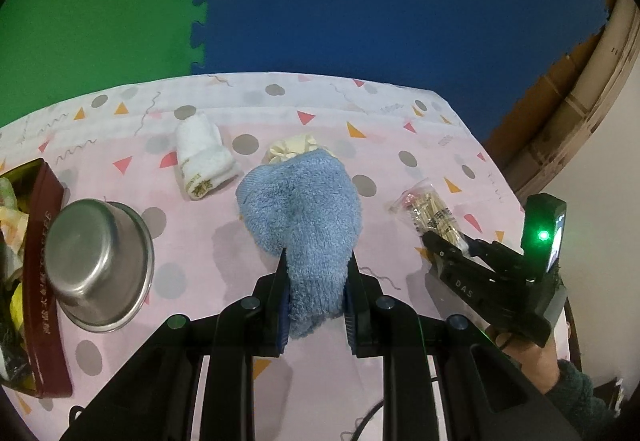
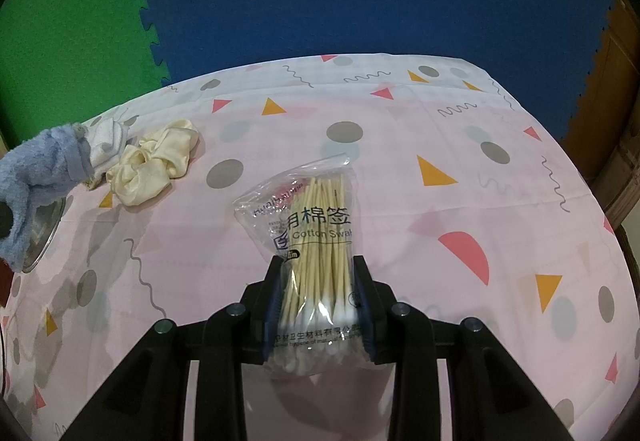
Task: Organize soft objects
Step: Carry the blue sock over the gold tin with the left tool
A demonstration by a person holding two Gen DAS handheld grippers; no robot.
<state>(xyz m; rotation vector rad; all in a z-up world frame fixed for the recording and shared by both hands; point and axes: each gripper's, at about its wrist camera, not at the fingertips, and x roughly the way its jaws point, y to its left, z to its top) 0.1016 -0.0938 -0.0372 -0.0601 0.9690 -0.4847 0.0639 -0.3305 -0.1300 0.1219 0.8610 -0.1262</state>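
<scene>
My left gripper [image 1: 317, 261] is shut on a fluffy blue towel [image 1: 302, 213] and holds it above the table. My right gripper [image 2: 318, 265] is shut on a clear bag of cotton swabs [image 2: 316, 241]; the same bag [image 1: 432, 213] and gripper [image 1: 430, 237] show at the right of the left wrist view. A cream scrunchie [image 2: 150, 165] lies on the cloth, partly hidden behind the towel in the left wrist view [image 1: 296, 147]. A folded white towel [image 1: 204, 159] lies at the back left. The blue towel also shows in the right wrist view [image 2: 36, 177].
An upturned steel bowl [image 1: 98, 261] stands at the left beside a dark red box [image 1: 44, 281] full of packets. The pink patterned tablecloth [image 2: 440, 169] covers the table. Blue and green foam mats [image 1: 360, 1] lie beyond the far edge.
</scene>
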